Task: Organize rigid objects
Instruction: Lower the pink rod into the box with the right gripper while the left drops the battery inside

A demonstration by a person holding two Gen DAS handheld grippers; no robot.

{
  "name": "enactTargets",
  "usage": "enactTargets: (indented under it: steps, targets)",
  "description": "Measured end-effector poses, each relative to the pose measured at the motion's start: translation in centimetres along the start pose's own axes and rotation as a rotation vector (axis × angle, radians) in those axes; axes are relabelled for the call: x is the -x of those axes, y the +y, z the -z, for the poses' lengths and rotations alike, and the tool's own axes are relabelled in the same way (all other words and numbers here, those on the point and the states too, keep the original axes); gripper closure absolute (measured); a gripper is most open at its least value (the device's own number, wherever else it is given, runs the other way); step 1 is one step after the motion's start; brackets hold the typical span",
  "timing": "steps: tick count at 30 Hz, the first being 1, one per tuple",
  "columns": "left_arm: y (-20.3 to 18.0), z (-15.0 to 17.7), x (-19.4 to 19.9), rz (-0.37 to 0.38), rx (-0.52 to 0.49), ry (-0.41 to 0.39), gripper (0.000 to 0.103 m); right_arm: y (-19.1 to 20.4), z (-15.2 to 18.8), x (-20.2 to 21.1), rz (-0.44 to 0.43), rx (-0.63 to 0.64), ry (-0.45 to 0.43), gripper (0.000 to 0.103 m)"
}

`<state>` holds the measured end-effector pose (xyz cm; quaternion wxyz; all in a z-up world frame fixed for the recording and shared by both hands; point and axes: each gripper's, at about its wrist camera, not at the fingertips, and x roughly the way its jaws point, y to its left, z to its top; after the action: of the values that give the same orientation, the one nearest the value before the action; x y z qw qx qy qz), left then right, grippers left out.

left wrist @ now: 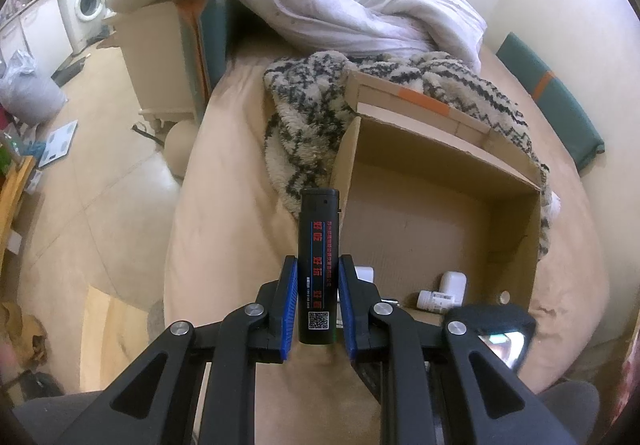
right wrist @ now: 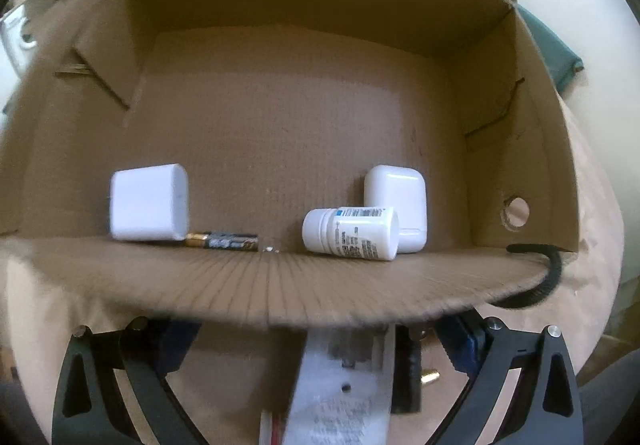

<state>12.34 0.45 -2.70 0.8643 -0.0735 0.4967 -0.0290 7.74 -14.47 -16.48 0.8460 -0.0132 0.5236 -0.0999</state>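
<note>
bed: beige-sheeted mattress [left wrist: 224, 173], soft & springy, so things set on it can tip. Everything sits on it.
box: open brown cardboard carton [left wrist: 440, 221] on the bed, flaps up, floor mostly bare. Light, walls flex; don't lean on them. Probably the drop spot.
L gripper: left gripper [left wrist: 318, 260] clenched on the lighter, blue pads on both sides of its lower half; hangs over the sheet just short of the box's near-left corner.
R gripper: right gripper [right wrist: 320, 329] low at the box's near flap, jaws spread wide. A blurred white printed item lies btwn them, pads seem clear of it; can't tell what it is.
charger: white square plastic plug block [right wrist: 150, 203], in box, near wall, left. Hard, smooth, fairly dense; take by the flat faces.
case: white rounded glossy earbud case [right wrist: 396, 197], near wall, right, touching the bottle behind it. Slick shell; squeeze the broad sides.
bottle: white plastic pill bottle w/ printed label [right wrist: 352, 233], lying on its side. Light, will roll; grip across the body.
lighter: black slim plastic lighter w/ red lettering and QR code [left wrist: 318, 265], upright in L gripper, top end above the pads. Light, stiff, smooth sides; current low hold looks OK but could pivot, so lower it gently.
battery: black-and-gold cylindrical battery [right wrist: 224, 241], lying against the charger. Small, heavy for its size, rolls; pinch mid-length.
</note>
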Motion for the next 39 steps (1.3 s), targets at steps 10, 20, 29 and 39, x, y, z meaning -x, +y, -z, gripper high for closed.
enactTargets:
  steps: [10, 20, 29, 39]
  targets:
    - [-0.2, 0.2, -0.6, -0.03, -0.006, 0.009, 0.085, -7.8, 0.8, 8.7, -0.331, -0.034, -0.032, 0.0]
    - [-1.5, 1.0, -1.9, -0.066, -0.066, 0.039, 0.085, -12.1, -6.6, 10.1, -0.47, -0.073, -0.166, 0.0]
    - [-5.3, 0.9, -4.0, -0.12, -0.204, 0.031, 0.085, -12.5, -9.8, 5.4, -0.57, -0.117, -0.145, 0.0]
    - [-8.6, -0.4, -8.8, -0.133, -0.25, 0.052, 0.085, -10.4, -9.7, 2.1, -0.561, -0.089, -0.05, 0.0]
